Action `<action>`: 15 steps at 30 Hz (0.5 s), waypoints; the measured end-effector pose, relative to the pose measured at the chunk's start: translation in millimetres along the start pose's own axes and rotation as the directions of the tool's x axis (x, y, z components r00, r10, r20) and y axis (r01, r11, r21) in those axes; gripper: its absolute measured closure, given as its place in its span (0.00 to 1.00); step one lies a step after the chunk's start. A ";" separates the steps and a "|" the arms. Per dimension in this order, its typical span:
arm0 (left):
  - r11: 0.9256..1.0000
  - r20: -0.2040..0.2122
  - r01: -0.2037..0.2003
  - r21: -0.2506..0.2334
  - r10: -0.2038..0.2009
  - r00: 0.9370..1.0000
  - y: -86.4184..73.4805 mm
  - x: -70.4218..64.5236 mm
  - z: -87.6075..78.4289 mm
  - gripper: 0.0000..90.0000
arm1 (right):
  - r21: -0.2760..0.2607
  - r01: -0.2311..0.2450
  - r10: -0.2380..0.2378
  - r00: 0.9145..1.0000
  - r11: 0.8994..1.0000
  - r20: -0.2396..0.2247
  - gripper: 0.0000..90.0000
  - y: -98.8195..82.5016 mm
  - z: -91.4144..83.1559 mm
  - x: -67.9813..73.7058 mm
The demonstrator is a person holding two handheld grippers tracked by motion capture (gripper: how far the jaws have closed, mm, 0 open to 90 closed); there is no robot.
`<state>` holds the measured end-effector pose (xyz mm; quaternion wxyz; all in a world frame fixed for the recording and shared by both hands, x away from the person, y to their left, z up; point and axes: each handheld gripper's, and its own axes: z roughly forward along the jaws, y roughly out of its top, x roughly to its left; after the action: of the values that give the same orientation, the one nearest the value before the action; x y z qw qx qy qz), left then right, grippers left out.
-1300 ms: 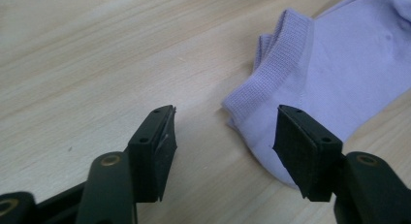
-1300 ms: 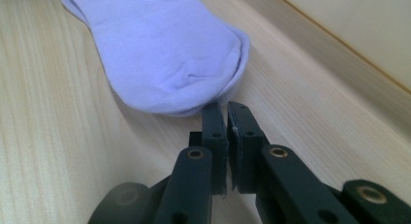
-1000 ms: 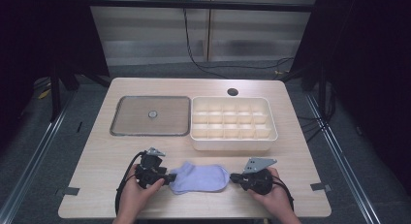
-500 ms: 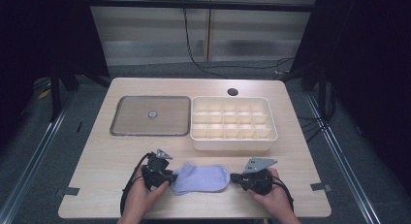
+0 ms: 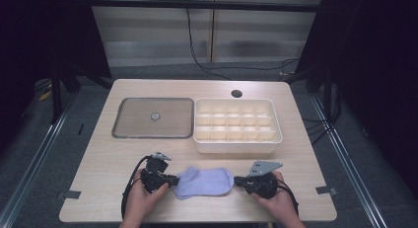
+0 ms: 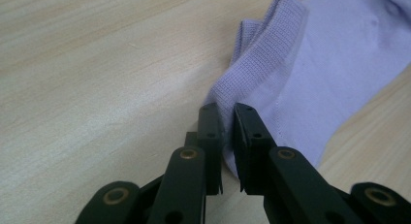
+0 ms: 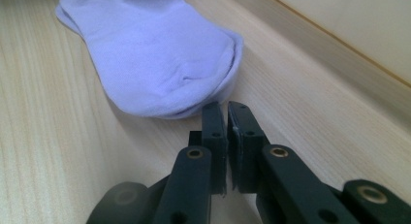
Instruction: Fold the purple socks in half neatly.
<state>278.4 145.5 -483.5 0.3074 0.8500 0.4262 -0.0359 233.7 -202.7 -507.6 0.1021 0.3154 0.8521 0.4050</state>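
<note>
Sock [image 5: 204, 182] on table [image 5: 98, 159], before divided tray [image 5: 238, 145]

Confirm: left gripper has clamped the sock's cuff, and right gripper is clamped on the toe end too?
Half right. The left gripper has just closed on the cuff of the sock, as the left gripper view shows. The right gripper is shut, but on nothing: in the right gripper view its tips sit just short of the toe, on bare table.

Both forearms come in from the near edge, each hand wrapped round a tool held low and level, tips pointing inward at each other. The left tool [image 5: 172, 180] has just been closing — its jaws now pinch the sock [image 6: 310, 73] by its cuff. The right tool [image 5: 237, 180] has its jaws together, gripping nothing.
</note>
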 end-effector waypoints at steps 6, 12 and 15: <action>0.999 0.048 0.035 -0.029 -0.033 0.998 0.7 2.6 -6.2 0.94 | -0.001 -0.001 0.001 1.000 1.000 0.000 0.96 -0.3 -0.1 0.1; 0.999 0.069 0.033 -0.036 -0.031 0.997 2.4 1.0 -10.4 0.95 | -0.006 -0.014 0.014 1.000 1.000 -0.009 0.96 -0.4 0.7 0.8; 0.998 0.081 0.041 -0.041 -0.038 0.996 3.3 0.3 -12.1 0.95 | -0.007 -0.012 0.012 1.000 1.000 -0.007 0.96 -0.2 0.9 0.7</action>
<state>278.6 150.9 -472.2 0.3417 0.8325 0.4309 -0.0670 233.5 -201.9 -508.3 0.0976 0.3187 0.8492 0.4097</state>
